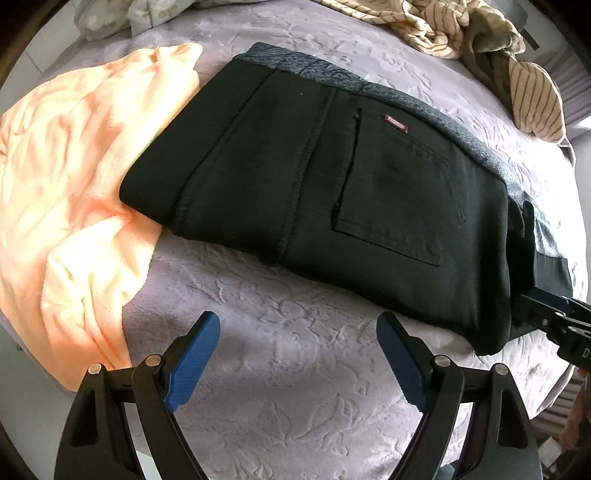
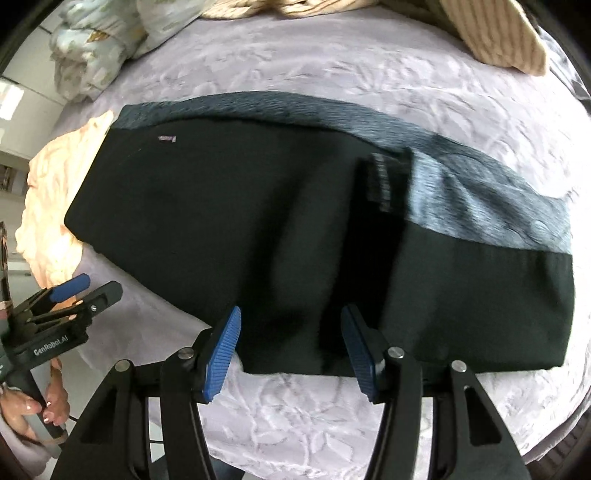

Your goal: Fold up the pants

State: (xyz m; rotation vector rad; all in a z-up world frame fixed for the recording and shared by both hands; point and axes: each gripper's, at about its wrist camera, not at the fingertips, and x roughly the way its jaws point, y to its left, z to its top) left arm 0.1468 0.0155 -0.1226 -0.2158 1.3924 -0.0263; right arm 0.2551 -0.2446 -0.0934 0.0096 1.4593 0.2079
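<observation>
Black pants [image 1: 332,184] lie folded into a compact stack on the lilac bedspread, back pocket and small red label up, a grey fleece lining showing along the far edge. They also fill the right wrist view [image 2: 280,236]. My left gripper [image 1: 297,343] is open and empty, a short way in front of the stack's near edge. My right gripper [image 2: 291,343] is open and empty, its tips at the near edge of the stack, above the fabric. It shows at the right of the left wrist view [image 1: 554,317]. The left gripper shows at the left of the right wrist view [image 2: 74,291].
A peach towel [image 1: 74,177] lies crumpled left of the pants, touching them. Striped cream clothes [image 1: 461,33] are heaped at the far right. Floral pillows [image 2: 96,40] sit at the far left. The bedspread [image 1: 295,387] has bare room in front.
</observation>
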